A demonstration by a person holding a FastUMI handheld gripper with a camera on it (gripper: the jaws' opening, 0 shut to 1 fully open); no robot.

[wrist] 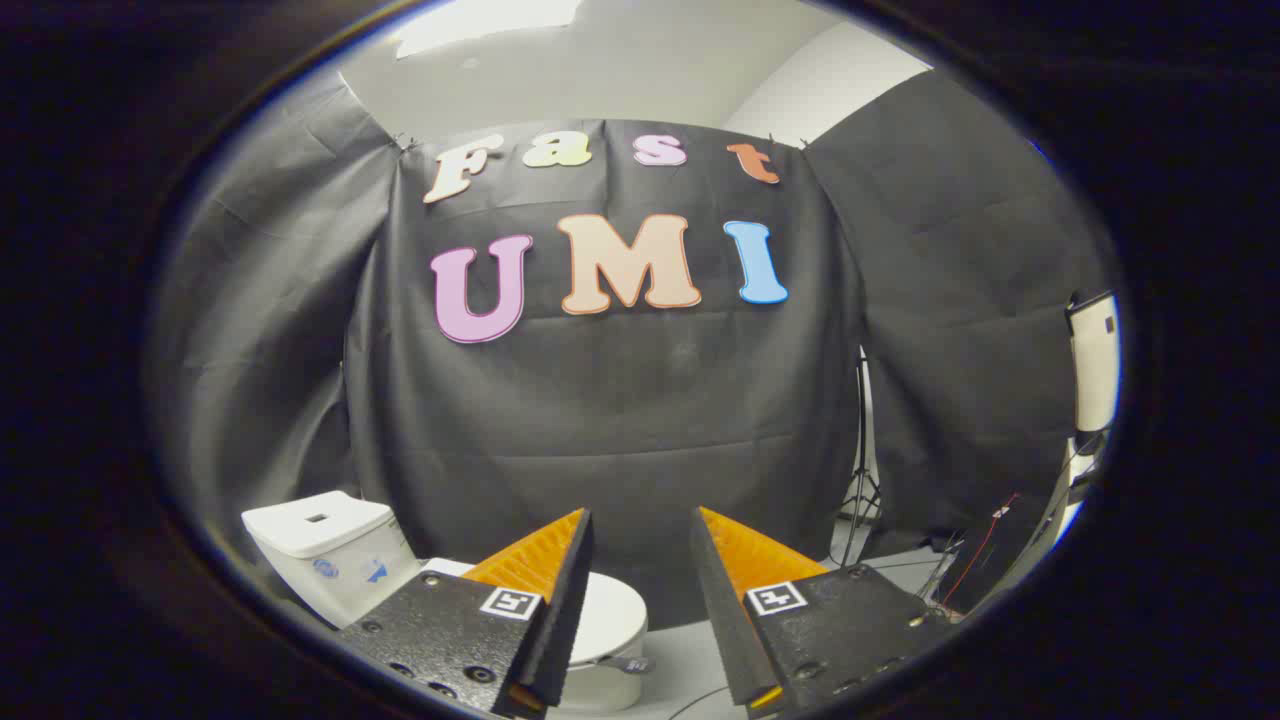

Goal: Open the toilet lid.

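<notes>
Gripper (640,530) fingers apart, toilet lid (610,610) down, cistern (330,545) stickers unreadable

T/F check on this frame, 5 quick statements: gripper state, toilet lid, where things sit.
1. The gripper is open with nothing between its fingers. True.
2. The toilet lid is already raised against the tank. False: it lies flat and closed on the bowl.
3. The toilet sits below and beyond the left finger, which hides part of the lid. True.
4. The fingers are touching the lid. False: they are apart from it, held above it with the black cloth wall beyond them.
5. The white tank stands to the left of the lid. True.
</notes>
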